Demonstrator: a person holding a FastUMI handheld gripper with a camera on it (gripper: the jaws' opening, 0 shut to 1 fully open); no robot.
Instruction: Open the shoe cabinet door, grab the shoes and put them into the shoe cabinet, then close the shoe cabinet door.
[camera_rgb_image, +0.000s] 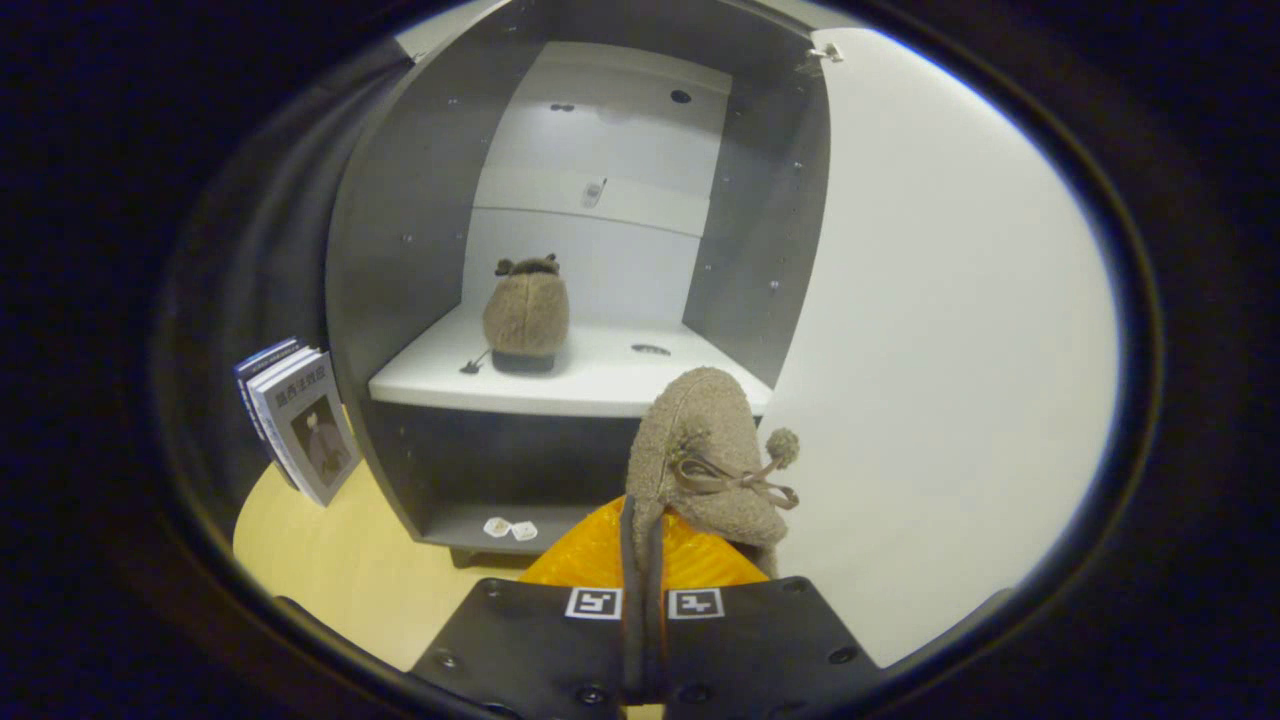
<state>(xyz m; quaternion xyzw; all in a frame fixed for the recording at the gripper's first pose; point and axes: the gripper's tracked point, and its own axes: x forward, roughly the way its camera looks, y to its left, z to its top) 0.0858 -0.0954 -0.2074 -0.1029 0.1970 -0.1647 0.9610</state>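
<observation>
A fuzzy brown slipper (705, 455) with a bow and a pompom hangs from my gripper (641, 530), whose fingers are shut on its edge. It is held up in front of the open shoe cabinet (400, 250), just short of the white shelf (590, 385). A second matching slipper (526, 312) stands on that shelf toward the back left. The white cabinet door (950, 330) stands swung open to the right of the held slipper.
Several books (300, 415) lean against the cabinet's left side on the yellow table (330, 560). Two small white pieces (510, 528) lie in the cabinet's lower compartment. The shelf to the right of the standing slipper is bare.
</observation>
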